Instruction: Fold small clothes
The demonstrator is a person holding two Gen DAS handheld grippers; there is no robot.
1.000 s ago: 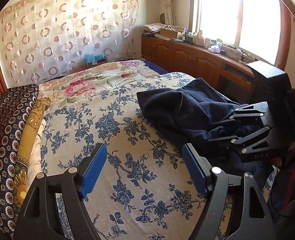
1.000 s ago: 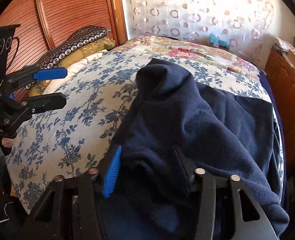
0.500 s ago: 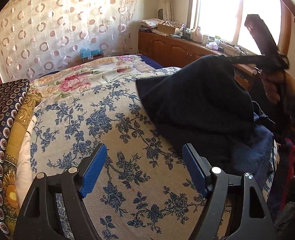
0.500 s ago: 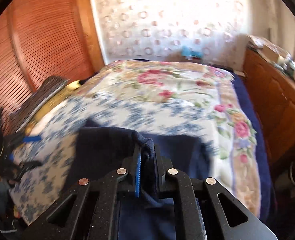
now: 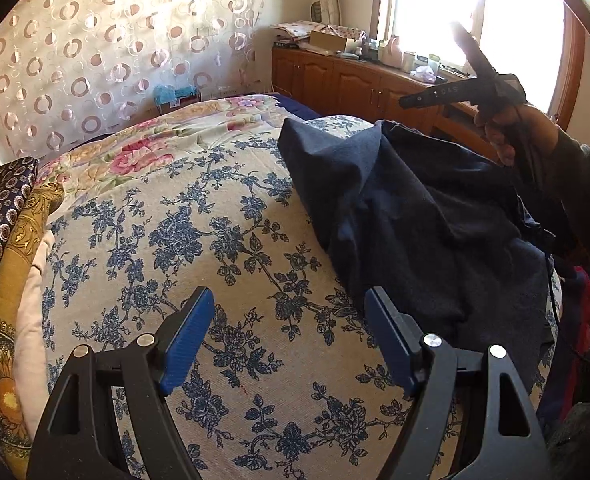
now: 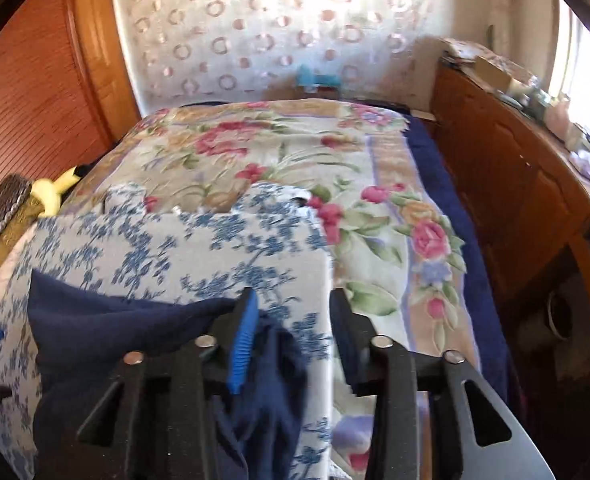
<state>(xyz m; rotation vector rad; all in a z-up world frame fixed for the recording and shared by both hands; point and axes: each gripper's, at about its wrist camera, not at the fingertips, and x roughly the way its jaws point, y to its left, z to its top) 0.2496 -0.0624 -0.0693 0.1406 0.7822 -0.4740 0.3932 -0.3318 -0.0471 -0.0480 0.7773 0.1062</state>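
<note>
A dark navy garment (image 5: 427, 216) lies bunched on the right side of the blue-flowered bedspread (image 5: 199, 240). My left gripper (image 5: 291, 340) is open and empty, low over the bedspread just left of the garment. My right gripper (image 6: 293, 320) is open, raised above the bed; the navy cloth (image 6: 135, 340) hangs loose by its left finger, slipping away. In the left wrist view the right gripper (image 5: 447, 96) is held high at the right, above the garment, in a hand.
Stacked pillows and folded bedding (image 5: 11, 240) lie along the left edge. A rose-patterned blanket (image 6: 295, 160) covers the far end of the bed. A wooden cabinet (image 5: 355, 84) with clutter stands under the window at the right. A patterned curtain (image 5: 115, 40) hangs behind.
The right gripper lifted off the bed shut on the garment, then opened; the cloth has dropped back from its raised peak. The left gripper has barely moved.
</note>
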